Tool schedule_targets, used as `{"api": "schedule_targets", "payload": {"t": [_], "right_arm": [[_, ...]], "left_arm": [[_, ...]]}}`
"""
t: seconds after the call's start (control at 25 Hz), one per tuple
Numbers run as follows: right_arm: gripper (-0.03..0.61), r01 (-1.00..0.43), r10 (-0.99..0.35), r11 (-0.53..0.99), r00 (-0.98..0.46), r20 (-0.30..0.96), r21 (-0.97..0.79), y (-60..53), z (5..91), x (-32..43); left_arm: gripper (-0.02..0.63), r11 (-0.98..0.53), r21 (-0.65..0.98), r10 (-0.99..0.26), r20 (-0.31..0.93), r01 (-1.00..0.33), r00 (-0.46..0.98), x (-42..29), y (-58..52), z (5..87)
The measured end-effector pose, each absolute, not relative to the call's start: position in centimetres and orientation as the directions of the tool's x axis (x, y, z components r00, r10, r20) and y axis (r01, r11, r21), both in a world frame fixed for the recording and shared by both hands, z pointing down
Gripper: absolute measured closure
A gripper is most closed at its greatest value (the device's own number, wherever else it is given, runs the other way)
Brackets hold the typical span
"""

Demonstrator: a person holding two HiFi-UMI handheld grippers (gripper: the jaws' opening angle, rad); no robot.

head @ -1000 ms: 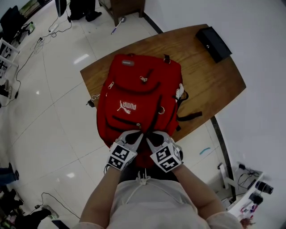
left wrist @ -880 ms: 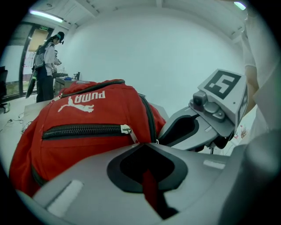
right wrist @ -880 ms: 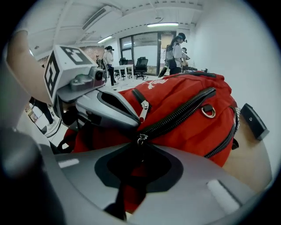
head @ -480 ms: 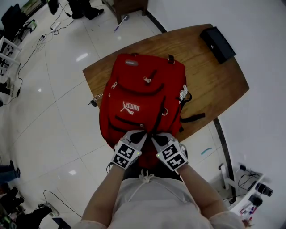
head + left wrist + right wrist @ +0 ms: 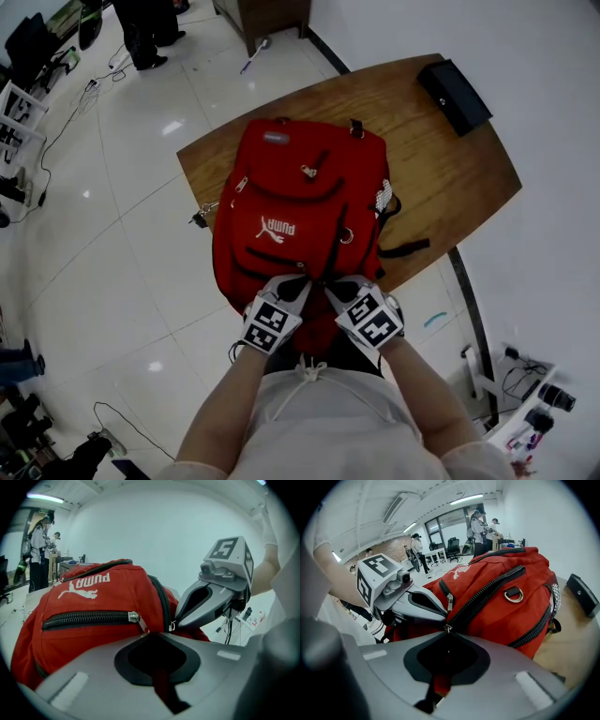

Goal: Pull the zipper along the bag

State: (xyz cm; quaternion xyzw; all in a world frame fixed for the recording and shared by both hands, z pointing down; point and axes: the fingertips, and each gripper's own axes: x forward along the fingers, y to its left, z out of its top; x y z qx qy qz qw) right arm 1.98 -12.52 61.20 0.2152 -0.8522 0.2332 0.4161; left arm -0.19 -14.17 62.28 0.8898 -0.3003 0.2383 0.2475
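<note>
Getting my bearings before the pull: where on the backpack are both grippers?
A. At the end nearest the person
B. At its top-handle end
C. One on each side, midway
A: the head view shows the left gripper and right gripper side by side at the near end of the backpack.

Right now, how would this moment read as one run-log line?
left gripper: shut on red backpack, near end | right gripper: shut on zipper pull | red backpack: lying on table
</note>
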Motion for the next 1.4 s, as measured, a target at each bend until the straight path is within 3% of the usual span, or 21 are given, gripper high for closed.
{"api": "schedule_targets", "payload": {"t": [0.68, 1.4], "right_arm": [[0.568, -0.494, -0.239, 0.869, -0.476, 0.846, -0.032, -16.5, 58.1, 4.9], [0.568, -0.512, -0.234, 0.855, -0.517, 0.823, -0.079, -19.2, 54.8, 5.4]], "left_arm": [[0.606, -0.688, 0.34, -0.364, 0.602, -0.641, 0.711, -0.7, -13.8, 63.3], [0.606, -0.669, 0.349, -0.371, 0.609, -0.657, 0.701, -1.3, -13.6, 63.4]]}}
